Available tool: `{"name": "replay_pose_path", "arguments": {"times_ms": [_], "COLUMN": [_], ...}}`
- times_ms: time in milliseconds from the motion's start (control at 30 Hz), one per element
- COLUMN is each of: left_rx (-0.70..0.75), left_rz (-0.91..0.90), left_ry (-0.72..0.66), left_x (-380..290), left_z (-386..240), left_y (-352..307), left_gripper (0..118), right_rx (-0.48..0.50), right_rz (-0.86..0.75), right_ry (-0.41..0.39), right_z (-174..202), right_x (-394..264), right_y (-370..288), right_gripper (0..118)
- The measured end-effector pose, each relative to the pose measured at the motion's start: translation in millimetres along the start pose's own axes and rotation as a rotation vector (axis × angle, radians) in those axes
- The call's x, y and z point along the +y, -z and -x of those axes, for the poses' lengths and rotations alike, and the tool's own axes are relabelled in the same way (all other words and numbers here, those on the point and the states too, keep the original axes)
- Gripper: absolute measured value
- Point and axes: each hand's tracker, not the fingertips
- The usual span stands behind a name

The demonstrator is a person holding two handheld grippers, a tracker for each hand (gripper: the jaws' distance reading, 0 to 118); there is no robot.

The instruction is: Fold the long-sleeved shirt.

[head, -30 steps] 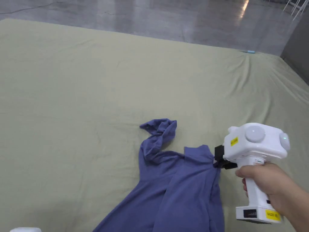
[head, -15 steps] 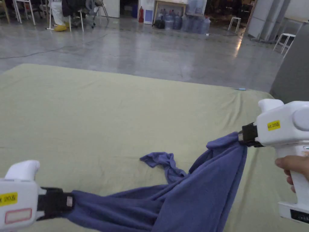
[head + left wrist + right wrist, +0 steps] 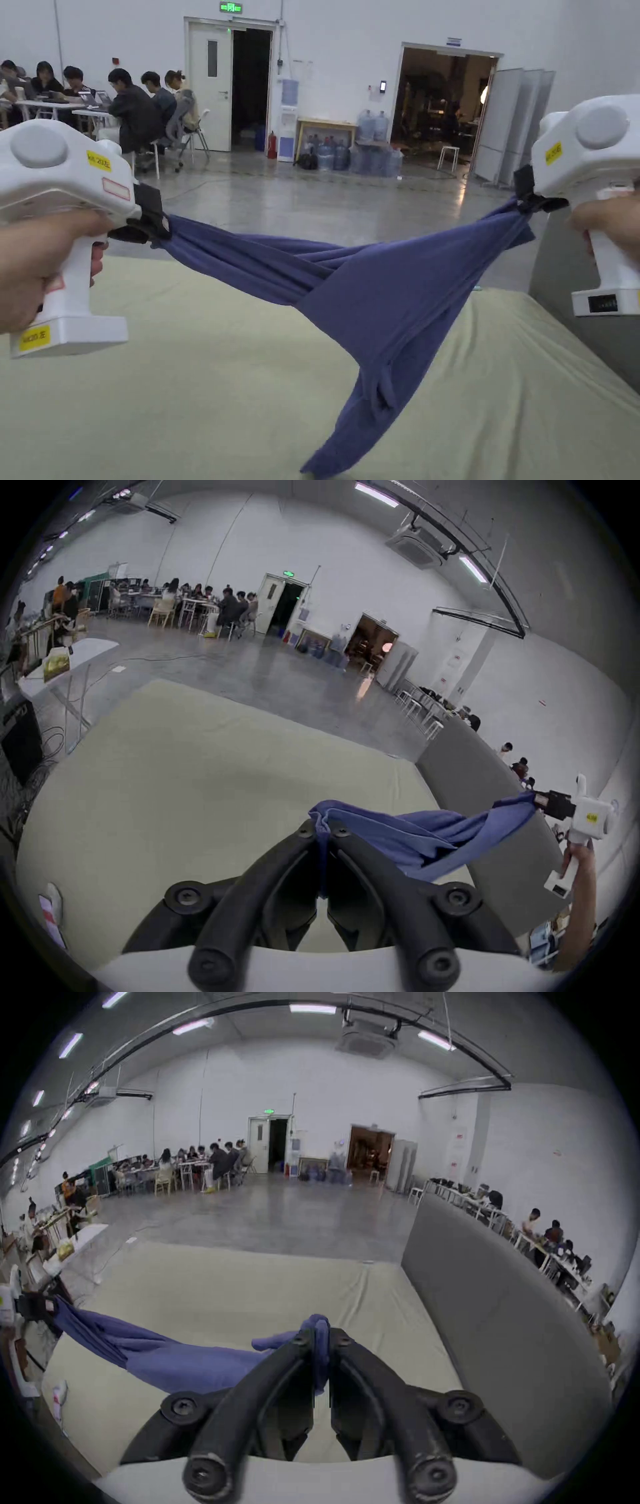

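Shirt [image 3: 375, 294], blue, hangs stretched across mid-frame btwn both grippers, its lower part drooping to bottom centre over the green sheet [image 3: 187, 387]. Left gripper [image 3: 150, 228] at left edge, jaws clamped on one bunched end; its own view shows cloth [image 3: 415, 833] pinched btwn the jaws [image 3: 322, 833]. Right gripper [image 3: 531, 197] at upper right, jaws clamped on the other end, same in its own view [image 3: 320, 1333]. Grey panel [image 3: 562, 275] at right, just beyond the sheet. Farther back: concrete floor [image 3: 300, 206], people at tables [image 3: 125, 106] upper left, open doors.
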Motion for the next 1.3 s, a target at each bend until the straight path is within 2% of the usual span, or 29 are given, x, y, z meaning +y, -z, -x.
{"name": "replay_pose_path", "arguments": {"times_ms": [133,233,333,533,600,700,767,867,900,967,1033,1133,1300], "left_rx": [0.003,0.029,0.084,0.151,0.136,0.131,0.119,0.097,0.110,0.114,0.113,0.110,0.132], "left_rz": [0.000,0.045,0.174,0.490,0.534,0.590,0.580,0.588,0.585,0.586,0.593,0.609,0.668], "left_ry": [-0.031,-0.014,0.025,-0.061,-0.034,0.054,0.079,0.069,0.078,0.100,0.082,0.029,-0.053], "left_x": [1.4,-29.6,-82.5,-230.1,-270.6,-320.3,-346.6,-375.6,-383.6,-400.6,-415.9,-441.9,-481.6], "left_z": [0.0,12.9,40.2,108.5,126.3,143.9,154.5,163.4,163.3,161.9,166.1,179.8,205.2], "left_y": [23.3,41.9,63.0,73.0,59.9,27.9,4.1,-26.0,-34.6,-53.3,-66.6,-75.9,-68.6], "left_gripper": [0,0,0,0,0,0,0,0,0,0,0,0,0], "right_rx": [-0.023,0.001,0.043,0.112,0.132,0.174,0.169,0.189,0.187,0.197,0.194,0.180,0.212], "right_rz": [0.034,0.096,0.177,0.397,0.430,0.485,0.492,0.493,0.491,0.494,0.498,0.550,0.632], "right_ry": [0.027,0.024,-0.025,0.011,-0.013,0.034,0.024,0.039,0.037,0.034,0.020,-0.054,0.023], "right_z": [2.7,6.8,13.2,21.0,22.7,18.8,13.3,9.7,21.5,21.6,27.6,33.1,36.9], "right_x": [-8.3,-48.5,-118.7,-305.0,-357.5,-421.8,-455.8,-485.3,-488.6,-505.5,-524.5,-554.7,-590.4], "right_y": [26.7,49.6,73.1,97.8,86.6,59.7,40.8,5.4,-21.7,-45.2,-67.1,-77.6,-65.5], "right_gripper": [2,2,2,2,2,2,2,2,2,2,2,2,2]}}
